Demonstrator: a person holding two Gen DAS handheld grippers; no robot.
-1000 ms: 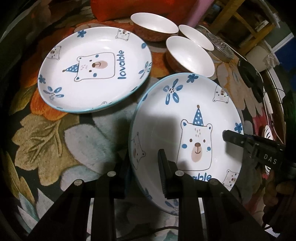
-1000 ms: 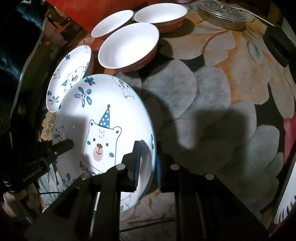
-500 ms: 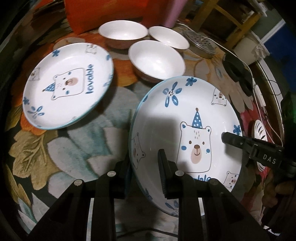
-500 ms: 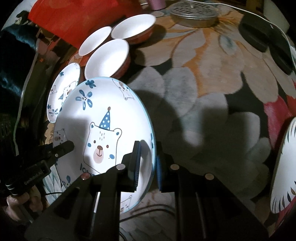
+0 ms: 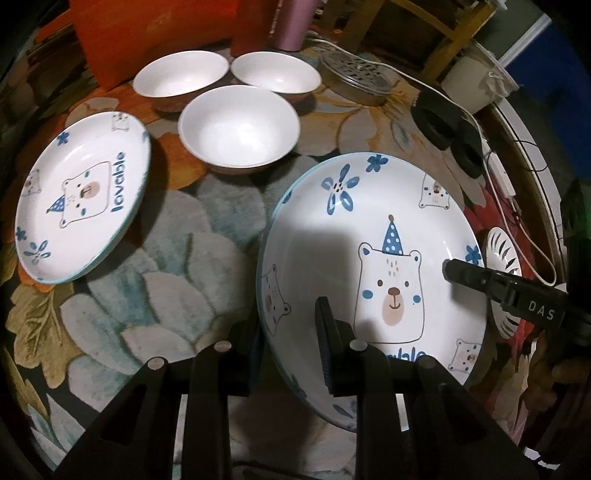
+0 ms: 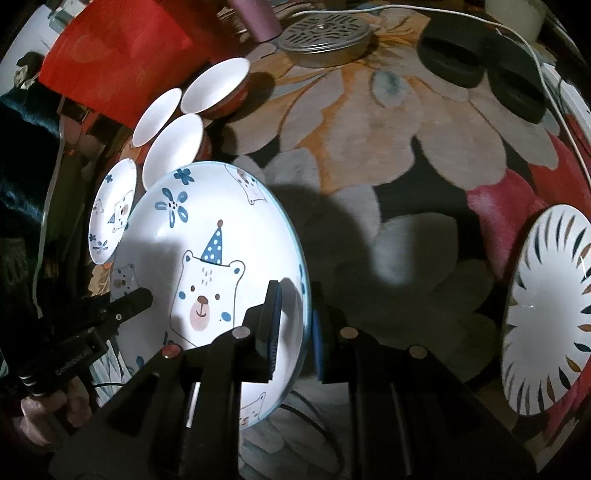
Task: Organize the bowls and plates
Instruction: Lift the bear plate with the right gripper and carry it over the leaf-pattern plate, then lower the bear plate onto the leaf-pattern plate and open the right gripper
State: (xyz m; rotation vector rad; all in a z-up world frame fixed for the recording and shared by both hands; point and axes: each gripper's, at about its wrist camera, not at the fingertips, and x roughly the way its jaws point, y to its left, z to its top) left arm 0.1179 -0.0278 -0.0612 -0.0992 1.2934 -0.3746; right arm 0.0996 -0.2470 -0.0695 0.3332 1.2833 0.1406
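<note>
Plates with a blue bear print are counted as two: one is gripped at opposite rims by both claws and held tilted above the flowered tablecloth [image 6: 388, 155], the other lies flat at the far left. The held plate [image 5: 369, 236] is pinched on its left rim by the left gripper [image 5: 288, 354] and on its right rim by the right gripper [image 6: 295, 325]; both claws are clenched on it.

A third plate, the striped plate [image 6: 546, 306], is shown almost whole only by the right wrist camera, at the table's right edge; from the left wrist camera just a sliver of it is seen behind the right gripper's arm. The word "lovable" on the lying plate [image 5: 81, 195] can be read only from the left wrist camera, while the right one shows that plate small and edge-on.

Compared with a second ago, the held plate has been raised: the lying plate and the bowls [image 5: 238, 129] are seen farther below and away, and more of the table has come into view, including the striped plate.

Three white bowls are counted, clustered touching or nearly so behind the plates. One perforated metal lid [image 6: 323, 31], one pink cup [image 5: 293, 22] and one white cable [image 6: 550, 88] are seen beyond.
</note>
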